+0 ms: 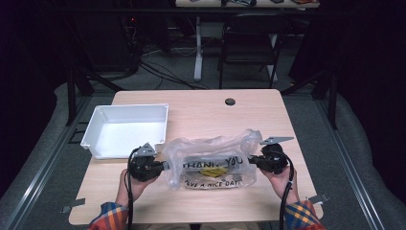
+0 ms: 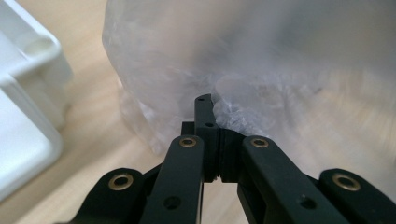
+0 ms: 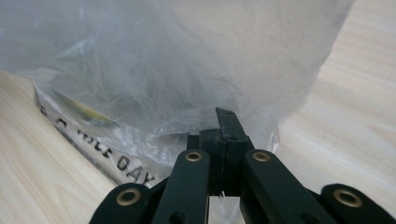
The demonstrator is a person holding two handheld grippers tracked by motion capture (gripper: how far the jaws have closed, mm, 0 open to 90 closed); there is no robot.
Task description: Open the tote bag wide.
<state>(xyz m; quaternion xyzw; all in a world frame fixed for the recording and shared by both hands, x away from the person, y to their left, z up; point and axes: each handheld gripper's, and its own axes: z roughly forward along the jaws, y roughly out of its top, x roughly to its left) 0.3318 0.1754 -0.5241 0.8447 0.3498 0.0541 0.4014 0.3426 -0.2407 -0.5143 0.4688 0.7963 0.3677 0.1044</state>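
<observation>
Plastic bag lies on the near half of the tabletop, roughly centred, printed side up, with something yellow showing through the film. Thin clear film, crumpled and puffed up: my read is very light, limp, slippery, easy to tear or stretch if pulled hard. It won't keep shape, so it needs a hold at both ends, on bunched film rather than a single layer. Left tongs are at the bag's left edge; in the left gripper view the jaws stand closed together with crinkled film pinched at the tips, so gripping the bag. Right tongs are at the bag's right edge, jaws likewise closed, and in the right gripper view the film bunches right at the tips; looks clamped on the bag too. Both hands come in from the near edge, one per side. White bin sits on the far left of the tabletop, empty, just beyond the left tongs, apart from the bag. Likely risk: film slipping out of a shallow pinch, or contents shifting to one end once it leaves the tabletop.
</observation>
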